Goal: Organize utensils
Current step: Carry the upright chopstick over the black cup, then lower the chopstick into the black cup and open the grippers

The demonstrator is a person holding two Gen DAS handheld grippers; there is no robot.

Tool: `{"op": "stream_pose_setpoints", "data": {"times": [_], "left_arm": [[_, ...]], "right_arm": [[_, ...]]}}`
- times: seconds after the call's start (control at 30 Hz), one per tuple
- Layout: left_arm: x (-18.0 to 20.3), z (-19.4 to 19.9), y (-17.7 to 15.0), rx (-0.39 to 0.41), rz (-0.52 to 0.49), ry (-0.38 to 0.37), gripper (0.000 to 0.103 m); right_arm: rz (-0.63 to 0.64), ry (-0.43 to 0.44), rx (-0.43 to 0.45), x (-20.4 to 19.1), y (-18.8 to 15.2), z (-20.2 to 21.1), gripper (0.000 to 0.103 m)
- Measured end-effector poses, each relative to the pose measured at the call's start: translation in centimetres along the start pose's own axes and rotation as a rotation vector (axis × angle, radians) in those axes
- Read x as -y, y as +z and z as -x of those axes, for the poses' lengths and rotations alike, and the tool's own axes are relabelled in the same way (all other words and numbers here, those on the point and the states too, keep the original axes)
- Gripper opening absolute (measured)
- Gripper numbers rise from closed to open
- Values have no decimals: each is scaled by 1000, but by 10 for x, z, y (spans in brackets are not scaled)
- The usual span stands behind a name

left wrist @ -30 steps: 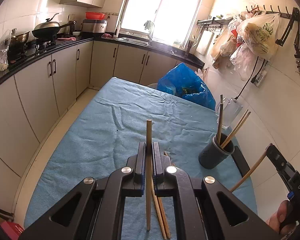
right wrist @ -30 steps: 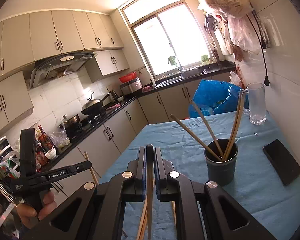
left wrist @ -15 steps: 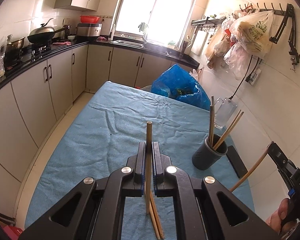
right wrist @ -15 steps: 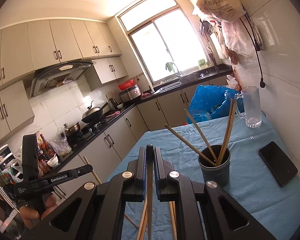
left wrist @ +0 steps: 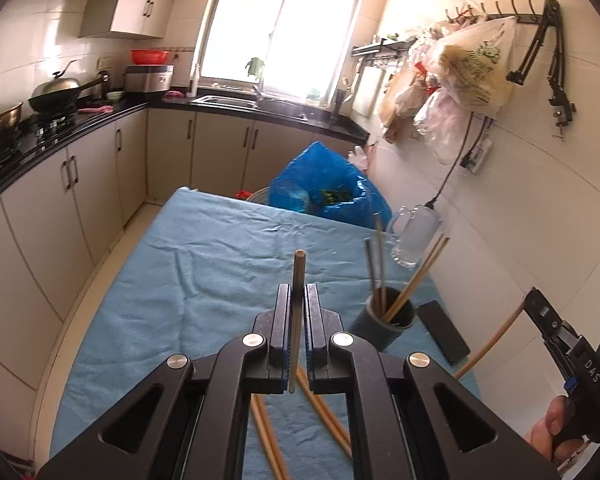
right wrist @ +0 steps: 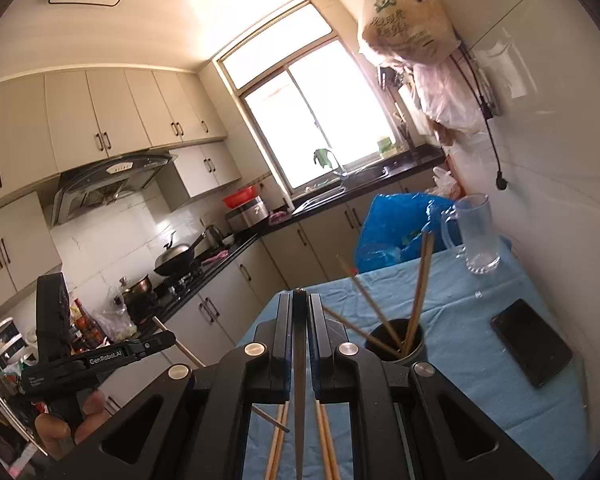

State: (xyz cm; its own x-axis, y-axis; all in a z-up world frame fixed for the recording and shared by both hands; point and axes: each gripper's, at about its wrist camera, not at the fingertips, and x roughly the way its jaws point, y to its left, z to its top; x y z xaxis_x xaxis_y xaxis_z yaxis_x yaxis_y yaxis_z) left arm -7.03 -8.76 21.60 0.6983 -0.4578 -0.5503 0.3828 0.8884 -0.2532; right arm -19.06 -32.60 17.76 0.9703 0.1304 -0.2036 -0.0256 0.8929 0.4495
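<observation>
Left claw: we have the left gripper [left wrist: 296, 292] clamped tight on one wooden chopstick [left wrist: 297, 312], which runs straight along the fingers with its blunt tip poking past them.
Right claw: our right gripper [right wrist: 300, 300] is pinched shut on its own chopstick [right wrist: 299, 380], a dark slim stick lying lengthwise between the pads, tip just at their ends.
Holder: the dark round cup [left wrist: 384, 326] stands upright on the table, ahead and to the right of our left gripper, with several chopsticks [left wrist: 420, 276] leaning out of it, fanned toward the wall.
Loose sticks: more chopsticks on the cloth [left wrist: 324, 412] lie under our grippers, long axes running roughly toward us.
Table edge: the blue cloth [left wrist: 204, 280] is soft and wrinkled, draped over the table; its left edge drops to the floor aisle by the cabinets [left wrist: 76, 200], its right edge sits close to the tiled wall.
Open room: we see a wide bare stretch of cloth to the left of the cup.
Tight side: a flat black phone [left wrist: 442, 330] lies just beside the cup toward the wall, and a clear glass mug [left wrist: 418, 236] stands beyond it, near the blue plastic bag [left wrist: 332, 192].
Other hand: the right gripper shows at the left view's lower right edge, a hand [left wrist: 552, 428] on its handle.
</observation>
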Motion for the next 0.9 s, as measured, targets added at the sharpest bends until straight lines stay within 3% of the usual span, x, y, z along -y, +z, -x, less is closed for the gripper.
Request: {"op": "stream_pose_setpoints", "data": {"times": [0.57,0.9], "left_arm": [[71,-7,52,31,-76,-125,5],[107,-33,84,55,-96,-150,5]], "right_arm": [[2,-62,135,21,62,29,8],[28,-110,190,33,104,7,8]]}}
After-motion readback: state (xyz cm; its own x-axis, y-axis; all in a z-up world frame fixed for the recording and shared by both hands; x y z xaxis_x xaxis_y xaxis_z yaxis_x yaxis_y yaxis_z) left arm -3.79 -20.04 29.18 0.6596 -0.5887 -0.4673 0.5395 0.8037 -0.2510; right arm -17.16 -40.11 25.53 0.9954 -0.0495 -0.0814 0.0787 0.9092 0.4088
